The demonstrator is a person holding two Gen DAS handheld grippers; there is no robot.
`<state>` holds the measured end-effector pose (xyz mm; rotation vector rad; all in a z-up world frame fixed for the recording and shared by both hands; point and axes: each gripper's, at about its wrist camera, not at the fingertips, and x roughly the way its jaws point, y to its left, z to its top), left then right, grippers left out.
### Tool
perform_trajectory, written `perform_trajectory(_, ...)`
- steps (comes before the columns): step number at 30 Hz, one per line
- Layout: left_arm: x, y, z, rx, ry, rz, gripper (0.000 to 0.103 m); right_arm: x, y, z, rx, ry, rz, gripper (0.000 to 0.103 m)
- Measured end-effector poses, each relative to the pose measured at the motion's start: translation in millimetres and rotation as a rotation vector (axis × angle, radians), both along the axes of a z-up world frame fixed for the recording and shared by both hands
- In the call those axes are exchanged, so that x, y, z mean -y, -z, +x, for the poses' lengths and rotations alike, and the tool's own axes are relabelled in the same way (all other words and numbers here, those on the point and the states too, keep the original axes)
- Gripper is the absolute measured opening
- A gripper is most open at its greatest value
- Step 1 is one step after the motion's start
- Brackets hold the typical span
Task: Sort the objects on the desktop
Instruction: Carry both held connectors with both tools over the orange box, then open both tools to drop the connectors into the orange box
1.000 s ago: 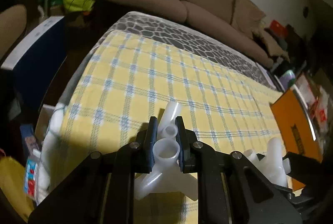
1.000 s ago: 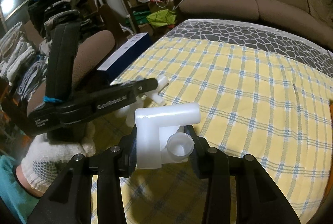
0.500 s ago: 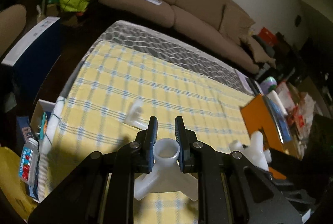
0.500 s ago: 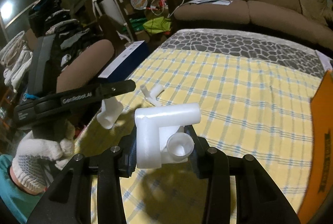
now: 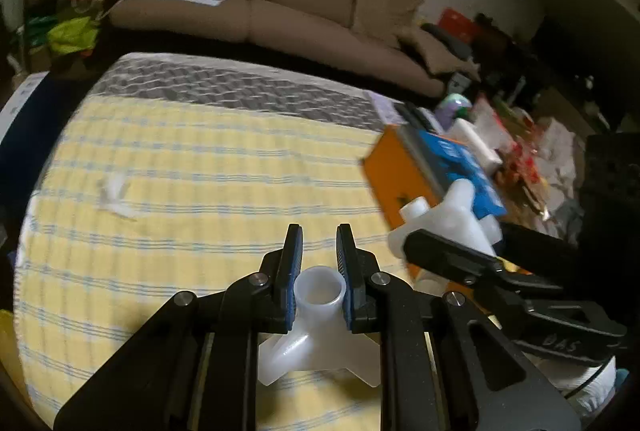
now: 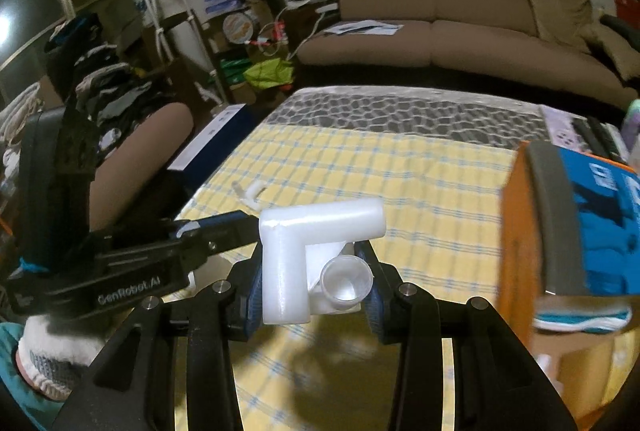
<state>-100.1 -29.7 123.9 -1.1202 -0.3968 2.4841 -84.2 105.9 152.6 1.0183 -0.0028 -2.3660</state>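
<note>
Your left gripper (image 5: 319, 251): jaws clamped on open collar of white tripod fitting (image 5: 320, 315), legs hanging free, carried above yellow checked surface (image 5: 200, 171). Right gripper (image 6: 312, 271): jaws pinching white elbow fitting (image 6: 316, 247), near orange box (image 6: 520, 231), probable drop point. Third fitting (image 6: 250, 191) lies loose, well left of box.

Left gripper (image 6: 224, 227) body: you can read "GenRobot.AI" in white on its black side.
Right gripper (image 5: 452, 227) body: you see letters like "DAS", partly cut off.
Orange box (image 6: 520, 231), blue label: print too blurred to read.
</note>
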Motion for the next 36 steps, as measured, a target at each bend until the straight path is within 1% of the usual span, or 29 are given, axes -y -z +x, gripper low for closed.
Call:
perform_trajectory(5, -57.2, -14.3, 2.1, -0.01, 0.065, 0.009, 0.016, -42.6, -8.6, 5.9, -0.002, 0.053, 0.0, 0.041)
perform_trajectory(9, -98.2, -21.7, 1.1, -0.013, 0.106, 0.005, 0.016, -78.4, -12.8, 9.2, -0.001, 0.098, -0.001, 0.041)
perform_trajectory(11, -113.9, -23.4, -0.6, -0.006, 0.125, 0.015, 0.016, -96.9, -13.7, 10.5, 0.001, 0.124, -0.007, 0.041)
perform_trajectory(16, -154.4, -20.4, -3.2, 0.014, 0.16, 0.015, 0.016, -138.2, -11.1, 11.5, 0.018, 0.177, -0.019, 0.041)
perform_trajectory(20, -181.7, -11.1, -5.9, 0.037, 0.175, 0.015, 0.016, -166.2, 1.9, 12.9, 0.052, 0.213, -0.043, 0.041)
perform_trajectory(22, -189.7, -4.8, -6.0, 0.047, 0.177, 0.017, 0.016, -176.8, 9.9, 14.9, 0.07, 0.225, -0.056, 0.041)
perform_trajectory(27, -204.9, 5.5, -9.0, 0.078, 0.182, 0.05, 0.016, -202.8, 30.2, 14.5, 0.12, 0.258, -0.099, 0.041)
perform_trajectory(31, -212.8, 8.4, -11.1, 0.095, 0.17, 0.089, 0.016, -210.6, 36.7, 15.5, 0.131, 0.266, -0.11, 0.04)
perform_trajectory(33, -214.8, 9.7, -13.0, 0.102, 0.159, 0.096, 0.016, -212.5, 37.4, 16.3, 0.131, 0.267, -0.11, 0.04)
perform_trajectory(34, -216.0, 10.0, -14.1, 0.104, 0.158, 0.094, 0.018, -212.5, 36.6, 15.8, 0.129, 0.268, -0.11, 0.04)
perform_trajectory(35, -215.6, 9.2, -13.7, 0.101, 0.153, 0.089, 0.023, -213.3, 36.0, 17.3, 0.127, 0.272, -0.111, 0.04)
perform_trajectory(36, -215.2, 8.2, -13.9, 0.096, 0.147, 0.086, 0.035, -214.5, 34.3, 18.3, 0.121, 0.279, -0.108, 0.04)
